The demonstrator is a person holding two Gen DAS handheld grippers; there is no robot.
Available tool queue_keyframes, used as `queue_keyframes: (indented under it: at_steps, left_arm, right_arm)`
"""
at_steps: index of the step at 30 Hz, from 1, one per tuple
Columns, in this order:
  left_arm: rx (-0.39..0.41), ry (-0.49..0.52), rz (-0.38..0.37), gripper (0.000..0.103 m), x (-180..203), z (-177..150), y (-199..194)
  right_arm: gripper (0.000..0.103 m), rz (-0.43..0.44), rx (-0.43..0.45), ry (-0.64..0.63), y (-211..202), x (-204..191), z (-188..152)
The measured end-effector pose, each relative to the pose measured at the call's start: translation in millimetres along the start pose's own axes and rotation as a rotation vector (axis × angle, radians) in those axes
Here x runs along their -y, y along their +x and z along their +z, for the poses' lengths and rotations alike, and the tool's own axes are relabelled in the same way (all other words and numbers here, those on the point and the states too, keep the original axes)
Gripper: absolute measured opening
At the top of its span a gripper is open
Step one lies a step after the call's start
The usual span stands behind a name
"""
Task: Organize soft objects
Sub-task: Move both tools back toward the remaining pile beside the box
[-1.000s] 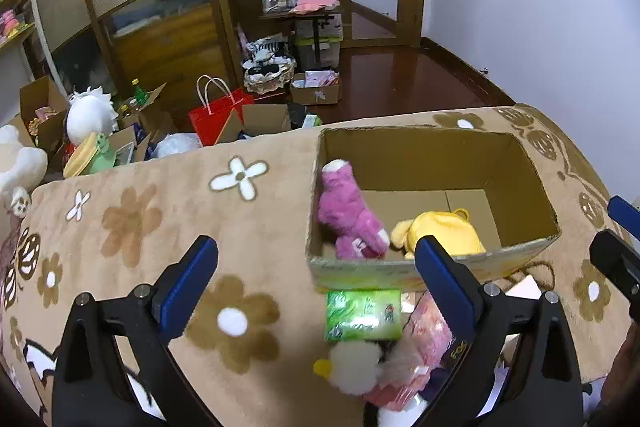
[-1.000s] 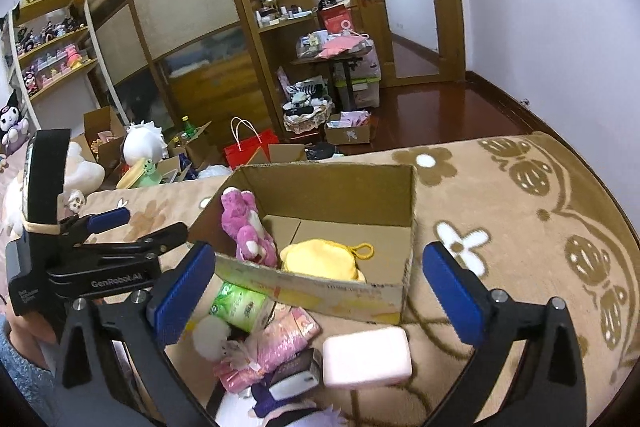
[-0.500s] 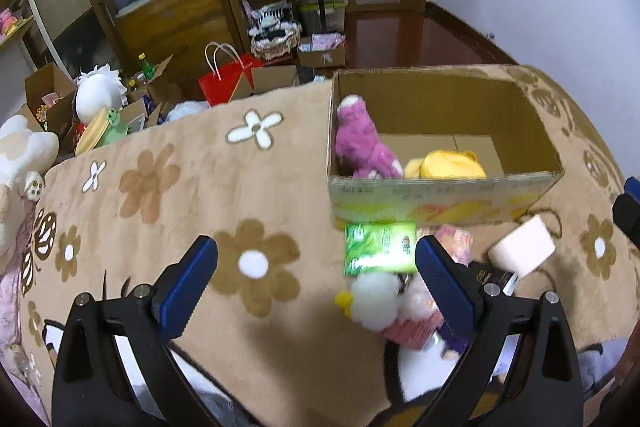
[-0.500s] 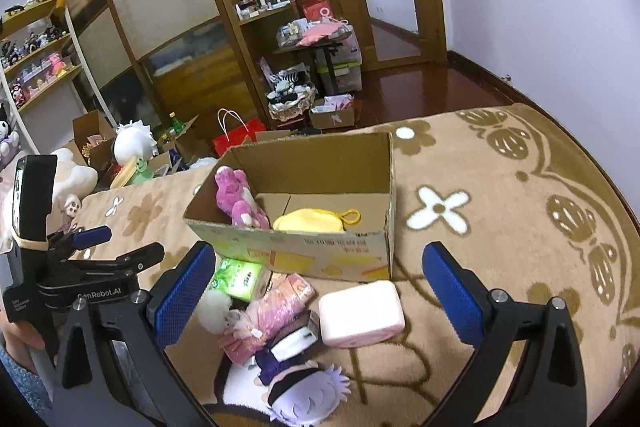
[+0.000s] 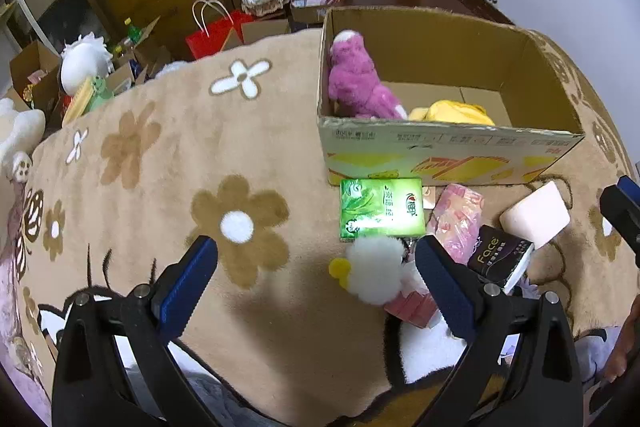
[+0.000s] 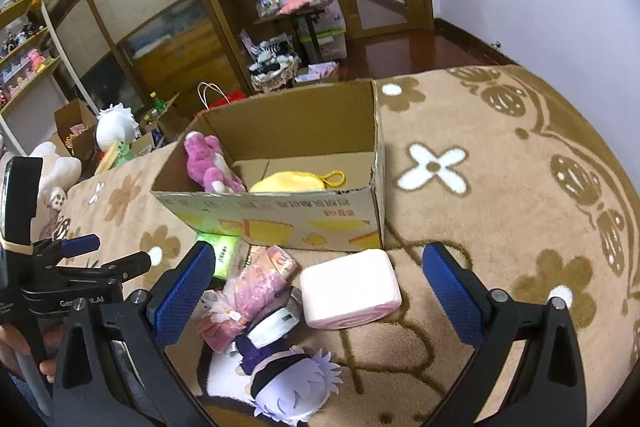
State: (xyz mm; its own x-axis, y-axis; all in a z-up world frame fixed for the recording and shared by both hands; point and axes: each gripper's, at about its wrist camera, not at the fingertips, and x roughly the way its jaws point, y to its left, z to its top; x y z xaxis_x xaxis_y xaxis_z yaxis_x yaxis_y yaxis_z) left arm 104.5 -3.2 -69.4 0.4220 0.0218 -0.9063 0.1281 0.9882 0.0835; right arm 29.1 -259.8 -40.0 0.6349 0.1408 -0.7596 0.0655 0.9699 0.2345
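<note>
Brown cardboard box (image 5: 448, 151) is your landmark on the flowered blanket (image 5: 160, 163). Your left gripper (image 5: 316, 279) hovers in front of its near wall with fingers spread wide and nothing between them. Inside the box, a pink plush (image 5: 356, 83) leans in the left corner and a yellow plush (image 5: 456, 111) lies right of it. Just in front of the box lies a green tissue pack (image 5: 380, 213); nearer you sits a white fluffy toy (image 5: 374, 269); to the right come a pink packet (image 5: 456, 219), a dark tissue pack (image 5: 500, 255) and a pink block (image 6: 350, 287). Your right gripper (image 6: 318, 291) hangs over that pile, also spread wide and empty, with a white-haired doll (image 6: 294, 387) closest to you
</note>
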Motion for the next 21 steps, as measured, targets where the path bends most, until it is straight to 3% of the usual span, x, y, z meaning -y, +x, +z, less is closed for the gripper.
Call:
queue_keyframes:
  at_steps: [21]
  left_arm:
    - [-0.155,-0.052,-0.08,0.098,2.8,3.4,53.5]
  right_arm:
    - [0.103,-0.041,-0.13,0.016,60.0,3.7,-11.6]
